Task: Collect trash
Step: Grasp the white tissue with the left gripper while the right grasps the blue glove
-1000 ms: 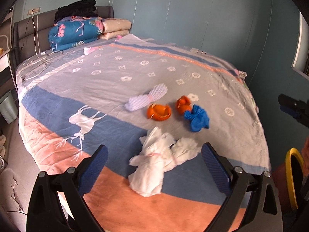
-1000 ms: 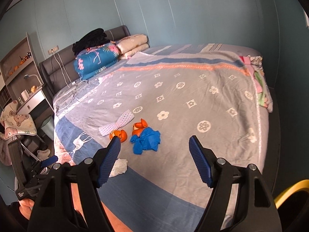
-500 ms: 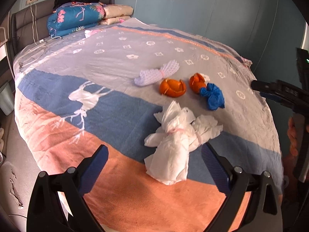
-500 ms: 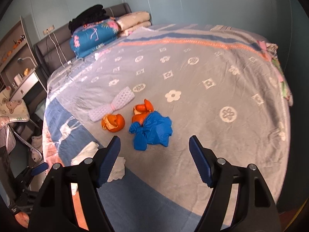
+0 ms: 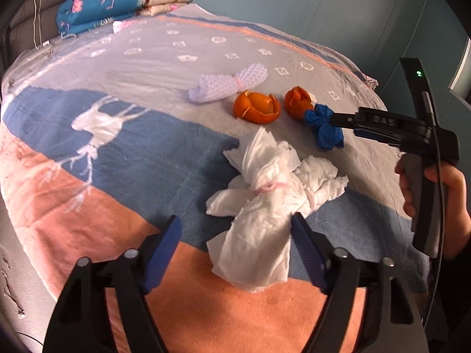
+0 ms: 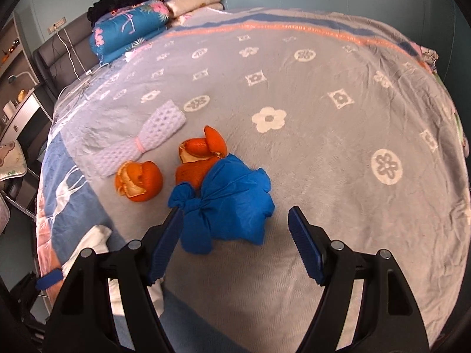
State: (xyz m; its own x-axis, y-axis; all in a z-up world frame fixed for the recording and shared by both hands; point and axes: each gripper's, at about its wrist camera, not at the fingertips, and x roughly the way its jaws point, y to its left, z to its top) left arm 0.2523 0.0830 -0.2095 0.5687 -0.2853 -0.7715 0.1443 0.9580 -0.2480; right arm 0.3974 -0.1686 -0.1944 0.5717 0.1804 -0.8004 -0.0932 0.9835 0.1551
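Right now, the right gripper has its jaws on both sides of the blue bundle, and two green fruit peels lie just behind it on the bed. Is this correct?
Not quite: the two fruit peels are orange, not green, as the right wrist view shows. The rest holds: the right gripper has its jaws on both sides of the blue bundle on the bed.

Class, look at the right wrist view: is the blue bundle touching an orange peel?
Yes: the blue bundle lies against the orange peel behind it.
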